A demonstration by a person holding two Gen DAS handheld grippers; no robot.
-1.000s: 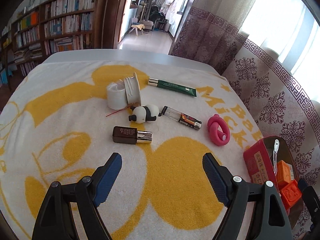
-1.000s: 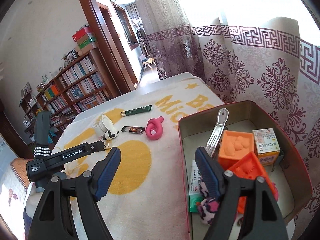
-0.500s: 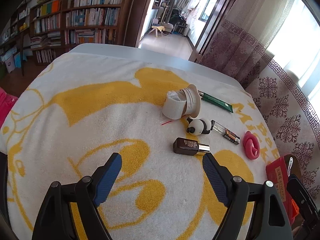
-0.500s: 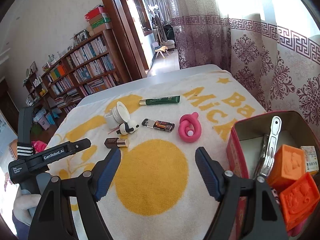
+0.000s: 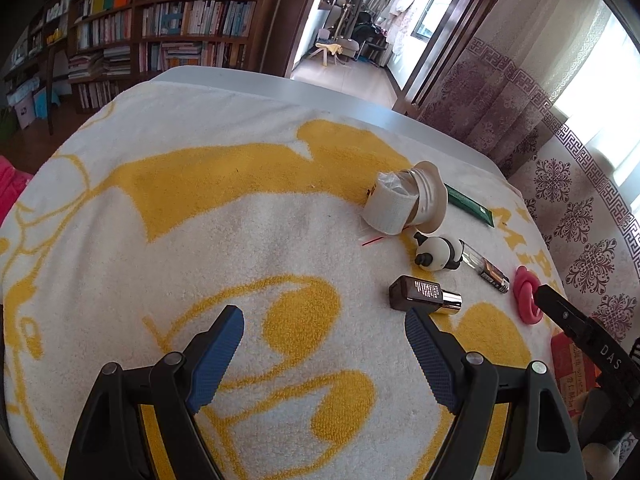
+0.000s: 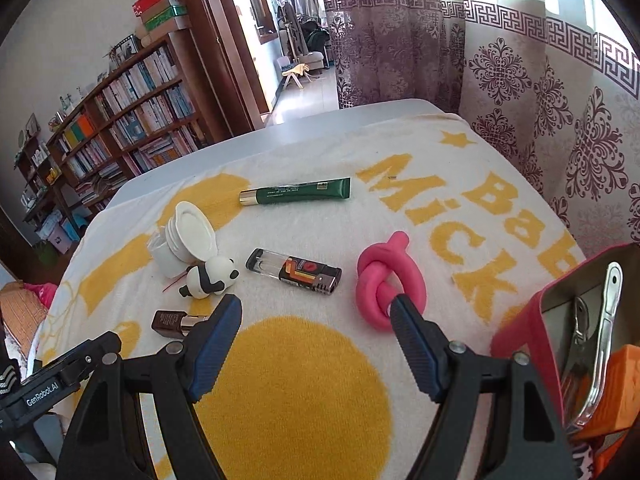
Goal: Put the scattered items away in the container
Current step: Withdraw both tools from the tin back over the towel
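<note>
Scattered on the yellow-and-white towel lie a green tube (image 6: 296, 192), a white lidded jar (image 6: 188, 238) on its side, a panda figure (image 6: 210, 278), a lighter (image 6: 294, 271), a pink knotted toy (image 6: 386, 280) and a brown bottle (image 6: 176, 322). The red tin (image 6: 520, 344) at the right edge holds a metal clip and orange blocks. My right gripper (image 6: 316, 312) is open and empty, just short of the lighter and the pink toy. My left gripper (image 5: 324, 324) is open and empty over bare towel, with the brown bottle (image 5: 424, 295) at its right fingertip.
The towel covers a grey table (image 5: 240, 76) whose far edge shows beyond it. Patterned curtains (image 6: 540, 100) hang close along the right side. Bookshelves (image 5: 160, 20) and a doorway stand behind. A pink cloth (image 5: 10, 188) lies off the towel's left edge.
Both views have swung left across the towel. The right gripper left the tin and now hovers near the lighter and pink toy. The left gripper shifted left, so the items sit at its right.
</note>
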